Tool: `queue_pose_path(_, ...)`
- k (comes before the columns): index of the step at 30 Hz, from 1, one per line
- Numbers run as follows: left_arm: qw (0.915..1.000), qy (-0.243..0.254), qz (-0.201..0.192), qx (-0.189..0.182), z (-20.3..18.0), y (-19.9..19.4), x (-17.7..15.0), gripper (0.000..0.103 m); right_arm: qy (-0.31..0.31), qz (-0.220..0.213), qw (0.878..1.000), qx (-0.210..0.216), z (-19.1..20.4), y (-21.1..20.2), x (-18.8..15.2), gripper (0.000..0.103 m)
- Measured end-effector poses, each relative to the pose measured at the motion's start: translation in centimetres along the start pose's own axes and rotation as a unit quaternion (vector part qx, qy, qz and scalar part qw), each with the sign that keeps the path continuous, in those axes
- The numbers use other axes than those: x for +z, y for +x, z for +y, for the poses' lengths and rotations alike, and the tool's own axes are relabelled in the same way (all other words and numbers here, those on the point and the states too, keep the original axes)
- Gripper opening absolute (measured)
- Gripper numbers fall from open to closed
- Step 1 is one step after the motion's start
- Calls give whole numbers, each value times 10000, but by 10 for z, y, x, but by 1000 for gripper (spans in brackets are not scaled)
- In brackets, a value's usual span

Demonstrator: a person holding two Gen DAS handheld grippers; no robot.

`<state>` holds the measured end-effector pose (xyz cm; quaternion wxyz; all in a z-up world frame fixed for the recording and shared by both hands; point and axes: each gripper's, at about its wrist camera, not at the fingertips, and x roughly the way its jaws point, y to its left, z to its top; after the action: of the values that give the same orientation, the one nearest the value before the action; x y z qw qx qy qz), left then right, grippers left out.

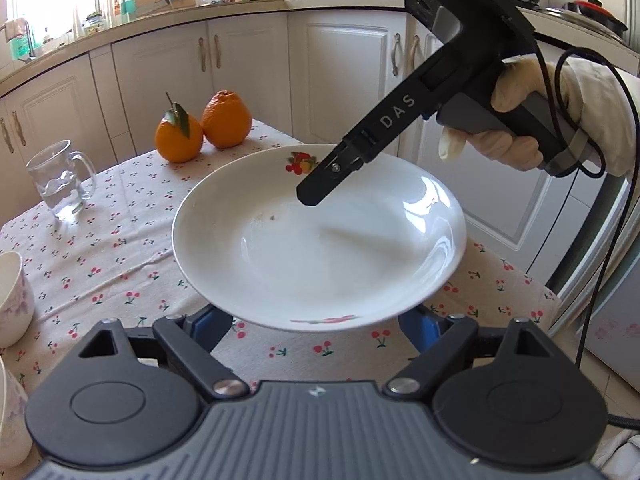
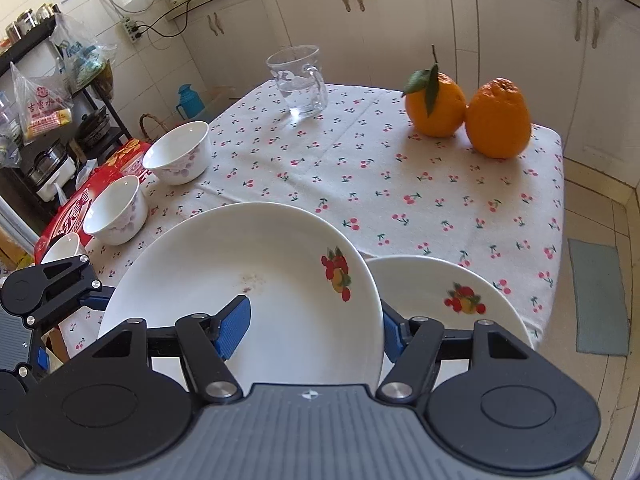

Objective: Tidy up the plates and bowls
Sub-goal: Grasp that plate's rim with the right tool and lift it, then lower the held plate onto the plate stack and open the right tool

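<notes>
Right hand-held gripper (image 2: pixel 316 330) clenched on plate (image 2: pixel 240 280) rim, plate lifted, tilted. Left hand-held gripper (image 1: pixel 316 320) released beneath. Risk: glossy rim slips, drops on second plate (image 2: pixel 440 292) at 3 o'clock.

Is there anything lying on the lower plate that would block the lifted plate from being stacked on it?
Nothing visible. The lower plate shows a bare white surface, though the lifted plate and the right gripper hide its left part.

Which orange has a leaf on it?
The left orange, nearer the glass mug. It has a green leaf on its stem; the right orange has none.
</notes>
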<state>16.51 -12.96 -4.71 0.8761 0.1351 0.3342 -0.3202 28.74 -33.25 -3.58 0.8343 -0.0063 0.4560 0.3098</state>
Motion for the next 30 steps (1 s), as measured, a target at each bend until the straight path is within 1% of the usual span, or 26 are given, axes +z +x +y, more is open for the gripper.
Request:
queue_pose_path(7,9994,195,93,-279,-17,17,8,89,339,-45,9992,-205,-23,-15,-23,72)
queue_pose_path(12,9987,295,158,-371,-22,27,12,89,536,-67,9982,-256,-38,-19,-34,72)
queue_pose_path(19,9982,415,170,-408,-26,35,16,89,705,-93,9970,-306,-53,-22,-44,72)
queue_pose_path(30,9978,530,227,-332,-19,53,23,89,857,-103,9954,-424,-66,-31,-56,72)
